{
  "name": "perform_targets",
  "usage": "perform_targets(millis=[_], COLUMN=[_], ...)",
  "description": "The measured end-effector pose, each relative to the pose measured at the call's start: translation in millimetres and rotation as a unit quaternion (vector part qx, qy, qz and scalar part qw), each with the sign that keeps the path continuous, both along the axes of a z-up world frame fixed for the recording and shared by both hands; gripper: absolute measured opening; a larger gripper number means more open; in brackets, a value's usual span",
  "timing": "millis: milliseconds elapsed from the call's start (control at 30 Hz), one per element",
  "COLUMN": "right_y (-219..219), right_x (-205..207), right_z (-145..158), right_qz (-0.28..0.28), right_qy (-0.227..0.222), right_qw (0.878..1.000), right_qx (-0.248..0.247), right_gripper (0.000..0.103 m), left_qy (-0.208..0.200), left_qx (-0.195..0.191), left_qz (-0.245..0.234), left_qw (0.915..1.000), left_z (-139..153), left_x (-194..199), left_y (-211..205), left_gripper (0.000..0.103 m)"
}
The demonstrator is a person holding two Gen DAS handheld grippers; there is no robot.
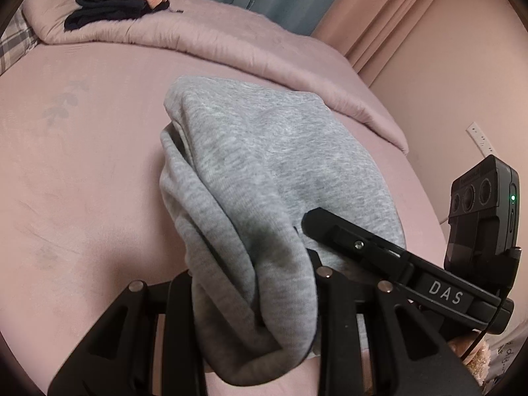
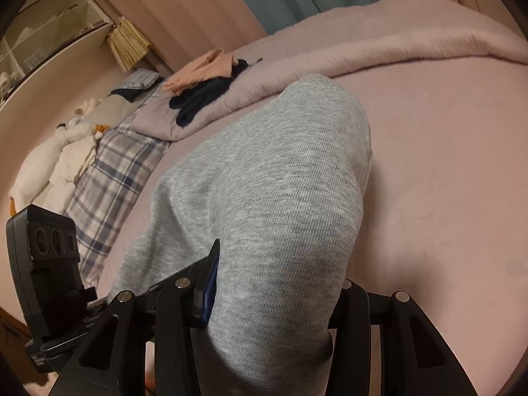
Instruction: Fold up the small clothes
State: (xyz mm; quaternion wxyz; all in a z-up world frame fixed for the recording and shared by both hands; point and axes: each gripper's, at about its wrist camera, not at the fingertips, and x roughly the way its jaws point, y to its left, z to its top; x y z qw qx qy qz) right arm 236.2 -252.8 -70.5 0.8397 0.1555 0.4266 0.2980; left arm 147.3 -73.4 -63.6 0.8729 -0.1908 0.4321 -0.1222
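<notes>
A grey knit garment (image 1: 264, 151) is doubled over on the pink bed sheet (image 1: 82, 181). Its near end rises off the sheet into both grippers. In the left wrist view the cloth bunches between the fingers of my left gripper (image 1: 254, 300), which is shut on it. One finger (image 1: 363, 247) of the right gripper reaches in from the right and lies against the cloth. In the right wrist view my right gripper (image 2: 264, 300) is shut on a thick fold of the same garment (image 2: 280, 171). The left gripper's finger (image 2: 204, 270) presses the cloth from the left.
A folded pink duvet (image 1: 231, 43) runs along the far side of the bed, with a pile of black and peach clothes (image 1: 115, 3) on it. A plaid pillow (image 2: 112, 171) and soft toys (image 2: 59, 151) lie at the bed's head. A shelf (image 2: 49, 33) and curtains stand beyond.
</notes>
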Motion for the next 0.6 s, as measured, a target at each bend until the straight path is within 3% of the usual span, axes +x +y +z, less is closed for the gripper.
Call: perform_targets(millis=[200, 600], right_y=[2, -10], right_x=[12, 14], right_z=[-31, -60], right_qz=[0.010, -0.008], right_qy=[0.038, 0.104], right_qw=[0.999, 0.995], right_qx=[0.001, 0.001], right_gripper=[0.046, 0.051], left_qy=[0.039, 0.078], left_qx=[0.005, 0.016], left_qz=[0.009, 0.003], left_qw=[0.9992, 0.9968], left_z=[-27, -49], left_x=[13, 31], left_y=[1, -9], left_gripper=[0.027, 0.028])
